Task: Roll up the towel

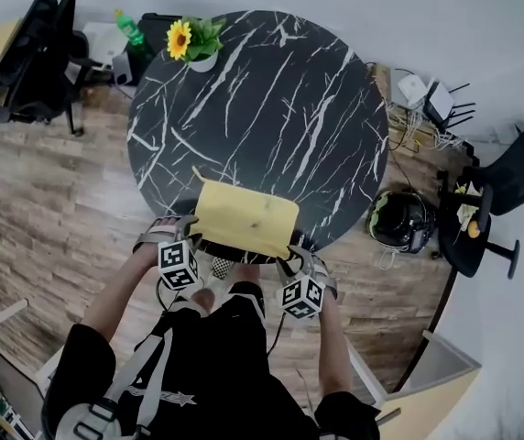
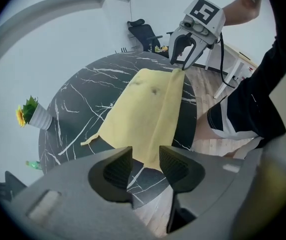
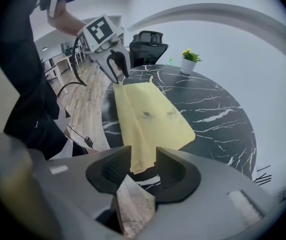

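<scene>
Two grippers are held at the near rim of a round black marble-patterned desk, one at each near corner of a yellow towel. The towel is spread flat on the near part of the desk, with a lengthwise fold seen along its near side.

From above, the towel's near edge is partly covered by the grippers, so whether it overhangs the rim cannot be made out. The left gripper is seen with its fingers spread; one towel corner shows in the gap, and its tip is cut off behind one finger. The right gripper is likewise seen with its fingers spread, the other corner hanging loose between them. Neither corner is seen to be pinched.

Each gripper's lower body is blocked from the head view by its marker cube. A potted sunflower is set at the desk's far rim, well apart from the towel.
</scene>
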Available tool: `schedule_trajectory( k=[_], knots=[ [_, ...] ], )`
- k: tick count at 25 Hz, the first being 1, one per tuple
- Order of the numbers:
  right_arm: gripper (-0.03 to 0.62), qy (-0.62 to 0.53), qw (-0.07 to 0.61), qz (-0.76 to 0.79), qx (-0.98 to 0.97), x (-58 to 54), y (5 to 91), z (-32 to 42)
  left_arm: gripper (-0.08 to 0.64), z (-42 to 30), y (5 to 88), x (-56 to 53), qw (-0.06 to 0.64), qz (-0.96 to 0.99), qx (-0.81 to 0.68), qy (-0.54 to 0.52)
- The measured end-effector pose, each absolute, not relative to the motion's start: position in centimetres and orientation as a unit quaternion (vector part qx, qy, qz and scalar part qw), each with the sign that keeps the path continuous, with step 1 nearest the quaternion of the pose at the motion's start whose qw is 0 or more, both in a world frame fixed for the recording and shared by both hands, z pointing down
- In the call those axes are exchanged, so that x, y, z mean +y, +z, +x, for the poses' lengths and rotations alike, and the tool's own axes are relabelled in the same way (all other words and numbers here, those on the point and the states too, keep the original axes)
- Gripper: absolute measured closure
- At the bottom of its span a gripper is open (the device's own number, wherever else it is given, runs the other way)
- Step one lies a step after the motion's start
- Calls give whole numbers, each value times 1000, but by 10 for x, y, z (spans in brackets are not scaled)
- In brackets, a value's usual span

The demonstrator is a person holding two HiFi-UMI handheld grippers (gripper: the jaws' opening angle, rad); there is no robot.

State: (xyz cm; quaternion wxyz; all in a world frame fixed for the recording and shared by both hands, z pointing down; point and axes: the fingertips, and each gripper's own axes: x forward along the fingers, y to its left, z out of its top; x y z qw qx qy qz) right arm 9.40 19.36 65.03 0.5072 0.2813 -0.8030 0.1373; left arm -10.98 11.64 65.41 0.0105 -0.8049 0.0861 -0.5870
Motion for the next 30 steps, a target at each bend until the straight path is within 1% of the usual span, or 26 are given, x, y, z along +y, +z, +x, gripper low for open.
schedule_trajectory(
  k=[7,18,26,30],
  knots=[
    [445,142,506,272,-806,209,653,84,379,-109,656,134,8,-807,70,-586],
    [456,156,509,262,-805,219,669,83,401,-104,675,152,-2,-804,43,-592],
    [480,152,515,258,-803,215,676,87,462,-104,681,146,14,-801,49,-596],
    [512,142,519,257,-802,211,677,89,473,-103,679,145,31,-800,52,-597]
  ],
)
